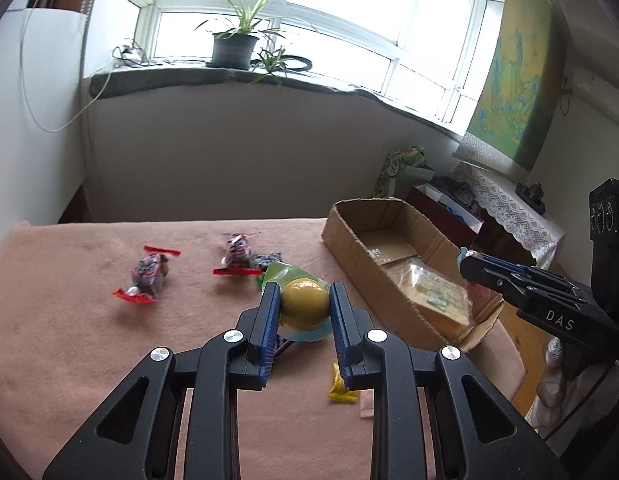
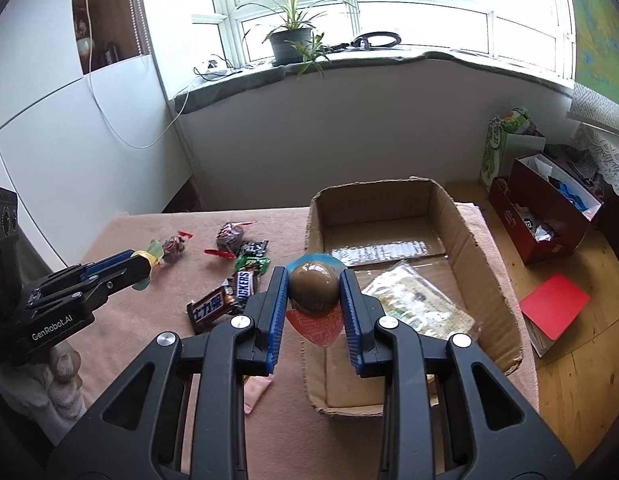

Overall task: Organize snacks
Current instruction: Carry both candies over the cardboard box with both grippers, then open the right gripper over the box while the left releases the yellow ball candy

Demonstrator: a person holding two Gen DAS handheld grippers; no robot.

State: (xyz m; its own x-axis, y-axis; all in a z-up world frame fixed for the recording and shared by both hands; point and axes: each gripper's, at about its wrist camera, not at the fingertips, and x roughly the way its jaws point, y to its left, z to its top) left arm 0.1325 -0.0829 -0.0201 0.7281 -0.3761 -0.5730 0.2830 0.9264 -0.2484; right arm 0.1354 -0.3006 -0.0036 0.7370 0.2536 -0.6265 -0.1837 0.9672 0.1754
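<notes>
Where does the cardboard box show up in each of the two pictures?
Left wrist view: the cardboard box sits at middle right, running slantwise toward the lower right, on the pink cloth.
Right wrist view: the box lies just right of centre, behind the tongs.
Shared landmark: the potted plant on the windowsill.

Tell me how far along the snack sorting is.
Partly done. The cardboard box already holds a clear packet of biscuits. In hand: the left claw grips a yellow jelly cup, the right claw a brown jelly cup, both above the table. Left on the pink cloth: two red-ended candies, chocolate bars, a green wrapper.
</notes>
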